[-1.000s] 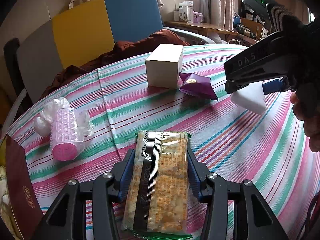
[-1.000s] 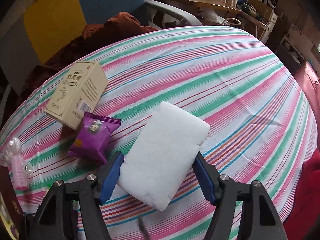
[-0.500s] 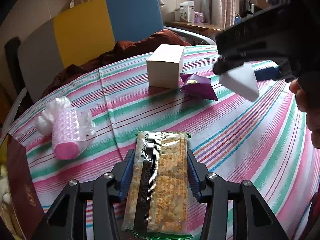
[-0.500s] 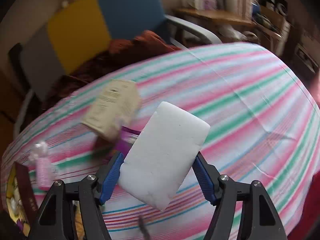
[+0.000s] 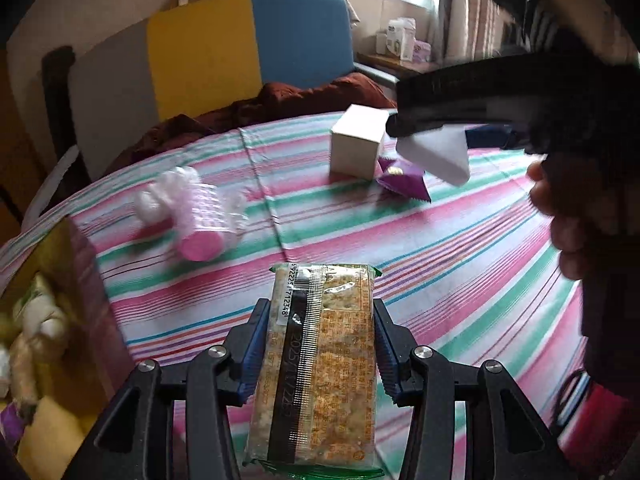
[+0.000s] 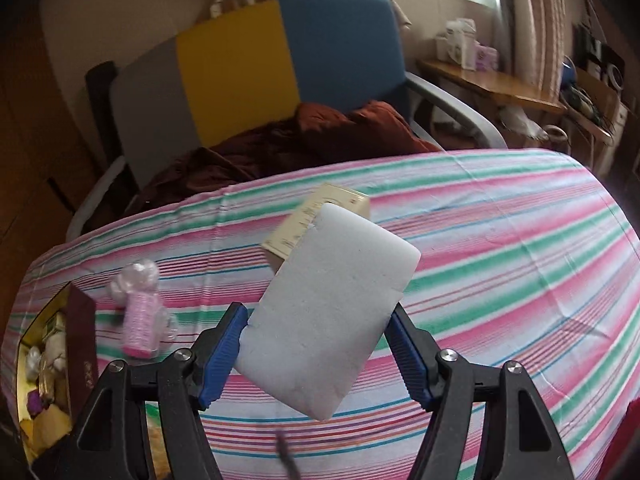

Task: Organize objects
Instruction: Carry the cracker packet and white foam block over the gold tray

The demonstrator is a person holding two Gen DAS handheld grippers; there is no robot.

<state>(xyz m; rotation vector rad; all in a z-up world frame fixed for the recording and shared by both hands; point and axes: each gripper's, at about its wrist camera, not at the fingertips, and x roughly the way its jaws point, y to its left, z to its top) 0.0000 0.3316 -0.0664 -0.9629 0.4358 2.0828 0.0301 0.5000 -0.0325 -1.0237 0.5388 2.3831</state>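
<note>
The left gripper (image 5: pixel 320 344) pinches one snack bar (image 5: pixel 316 364) in a clear wrapper; its blue-padded fingers (image 5: pixel 254 346) press on both long sides, and the bar is held above the striped cloth of the desk (image 5: pixel 460 256). The right gripper (image 6: pixel 320 356) pinches one white sponge block (image 6: pixel 328 312) between its fingers (image 6: pixel 222 354), and the block is tilted and lifted clear of the desk. In the left wrist view this same block shows as a white corner under the black right gripper at the upper right.

Three loose things lie on the desk: one cream carton (image 5: pixel 356 144), one purple sachet (image 5: pixel 404 178) just beside the carton, and one pink roller in clear wrap (image 5: pixel 196 216), well apart from the other two.

At the desk's left edge stands one open gift box (image 6: pixel 82 344) with a dark red wall; several small items lie inside, too blurred to count. Behind the desk stands one chair (image 6: pixel 256 68) with grey, yellow and blue panels, and a brown cloth (image 6: pixel 288 144) lies on its seat.
</note>
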